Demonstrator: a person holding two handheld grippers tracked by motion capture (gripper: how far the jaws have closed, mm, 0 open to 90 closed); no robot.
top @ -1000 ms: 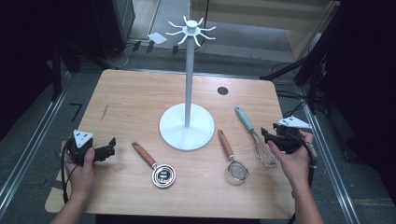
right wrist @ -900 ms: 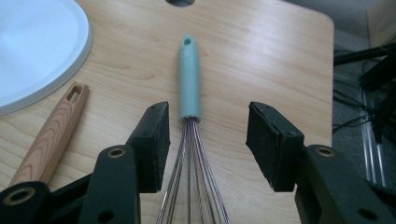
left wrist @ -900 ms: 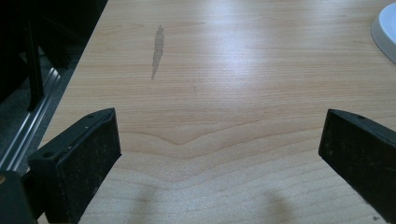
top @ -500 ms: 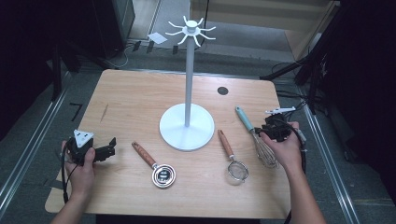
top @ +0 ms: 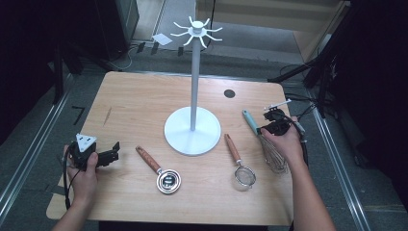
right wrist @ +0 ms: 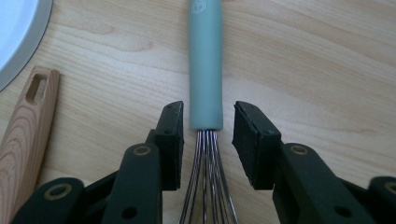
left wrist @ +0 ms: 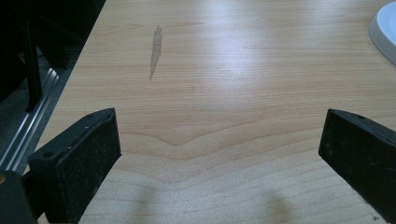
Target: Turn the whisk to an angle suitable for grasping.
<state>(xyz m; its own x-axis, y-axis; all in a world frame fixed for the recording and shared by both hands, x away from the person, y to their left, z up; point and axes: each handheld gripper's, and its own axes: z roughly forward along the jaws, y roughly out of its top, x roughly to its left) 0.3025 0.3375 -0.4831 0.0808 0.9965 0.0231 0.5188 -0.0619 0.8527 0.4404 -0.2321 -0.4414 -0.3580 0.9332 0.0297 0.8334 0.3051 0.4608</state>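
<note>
Whisk [right wrist: 205, 70]: handle end between right gripper [right wrist: 208, 135] jaws, untouched
Right gripper: released
Writing: small cube emblem, unreadable

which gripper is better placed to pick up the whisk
The right gripper: its open jaws already straddle the whisk where teal handle meets wires. The left gripper rests open at the table's far left, over bare wood.

Right gripper [top: 269, 126] seemingly over the whisk [top: 264, 142] handle.
</note>
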